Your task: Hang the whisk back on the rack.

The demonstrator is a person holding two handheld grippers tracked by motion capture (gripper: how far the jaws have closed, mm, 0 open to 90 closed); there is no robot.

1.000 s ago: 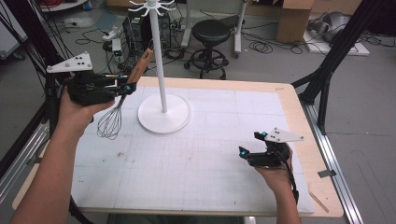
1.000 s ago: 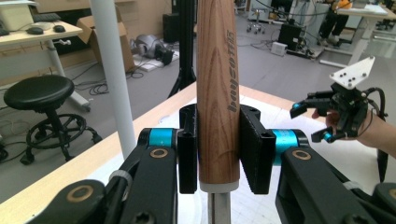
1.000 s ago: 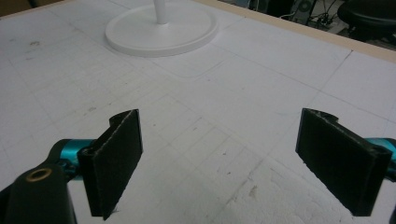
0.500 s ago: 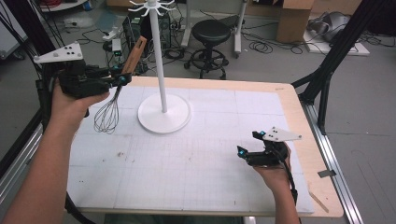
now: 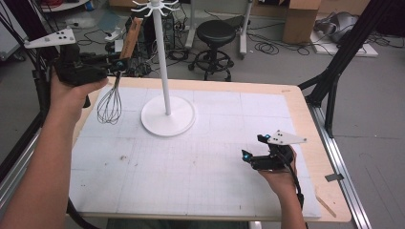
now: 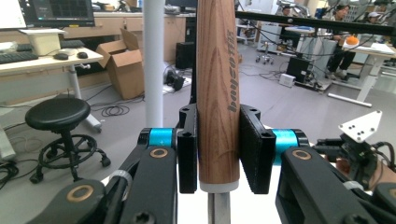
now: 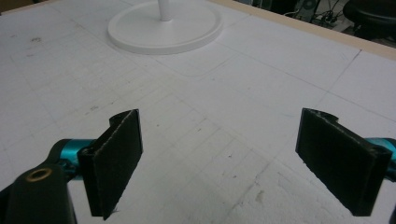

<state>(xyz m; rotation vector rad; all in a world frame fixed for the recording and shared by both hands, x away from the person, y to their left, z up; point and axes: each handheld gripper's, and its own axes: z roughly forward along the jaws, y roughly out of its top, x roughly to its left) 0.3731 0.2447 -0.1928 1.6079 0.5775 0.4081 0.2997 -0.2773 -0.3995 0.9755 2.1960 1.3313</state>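
Whisk (image 5: 113, 90): we hold it up over the far left corner of the table (image 5: 305, 119), wooden handle pointing up and away, wire loops hanging down above the white mat.
Handle: in the left gripper view we see the wood (image 6: 217, 84) standing upright between our two black pads, which press on it from both sides just above its metal collar.
Left gripper (image 5: 117, 64): clenched on the whisk handle, raised at the far left, level with the white pole.
Right gripper (image 5: 253, 148): released, with nothing in it; in the right gripper view our pads (image 7: 116, 154) stand wide apart over bare mat.
Right hand (image 5: 279, 179): near right, low over the table.
Stand (image 5: 167, 114): white round base and upright pole, far centre-left, just right of the whisk's wires; hooks crown its top.
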